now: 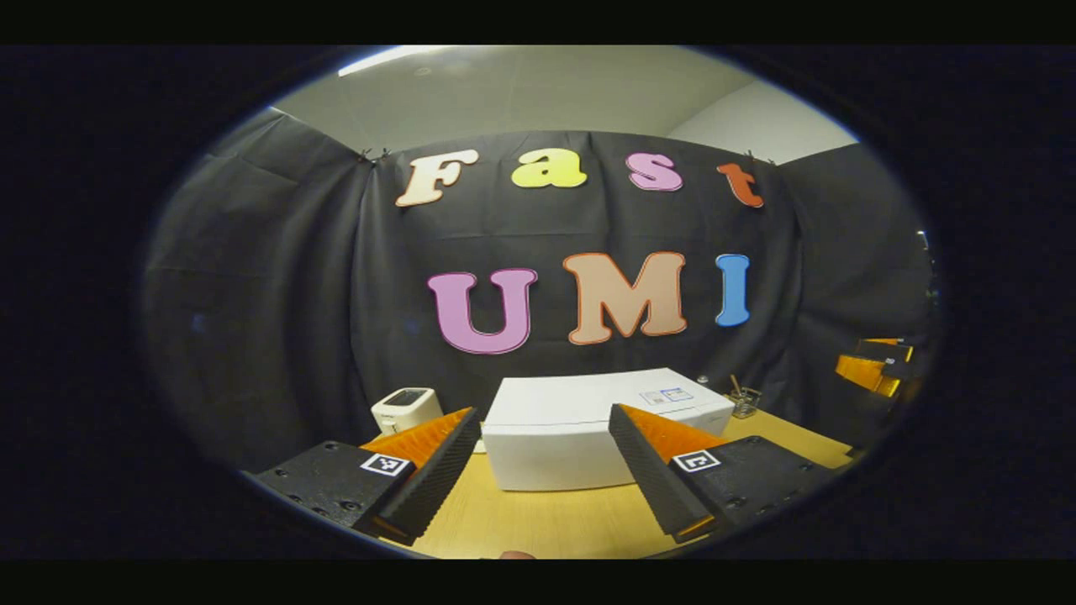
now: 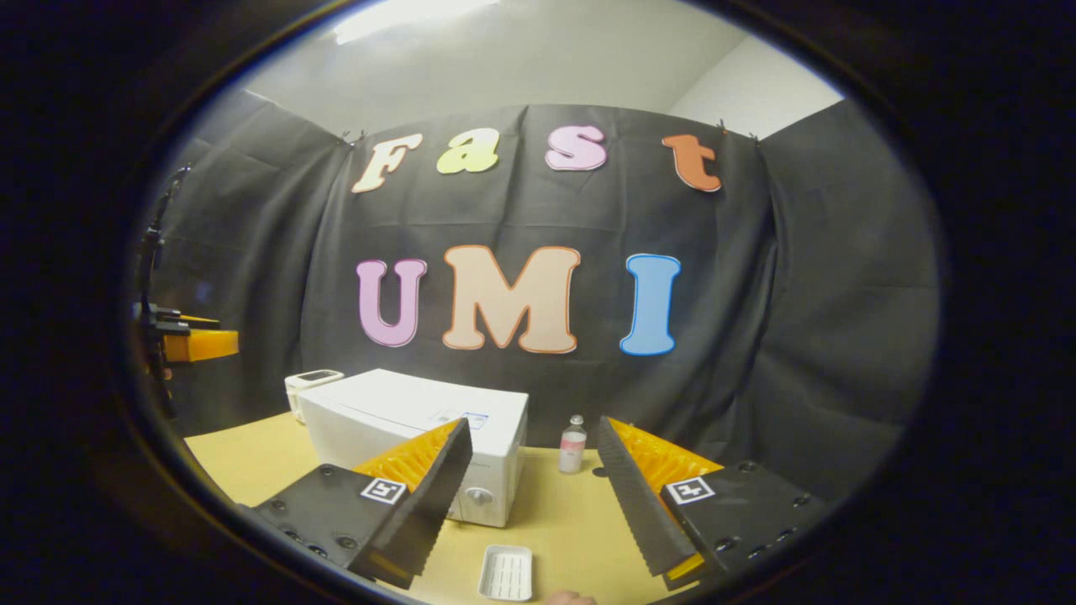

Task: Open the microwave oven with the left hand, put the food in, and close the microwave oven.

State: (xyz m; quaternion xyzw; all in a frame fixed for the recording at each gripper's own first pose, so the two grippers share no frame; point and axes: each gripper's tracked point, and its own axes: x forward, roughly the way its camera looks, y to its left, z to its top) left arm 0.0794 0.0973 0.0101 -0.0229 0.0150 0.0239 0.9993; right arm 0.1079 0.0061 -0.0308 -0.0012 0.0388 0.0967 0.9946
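White, the microwave oven (image 2: 420,428) stands shut on the table (image 2: 572,512), with the food tray (image 2: 505,573) lying before it. Both tongs, left (image 1: 545,470) and right (image 2: 534,496), hang wide and empty. That fits either end of the task.

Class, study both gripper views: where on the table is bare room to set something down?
Bare table lies in front of the microwave, between the white tray and the small bottle. It is crowded behind the microwave's left end, by the small white device.
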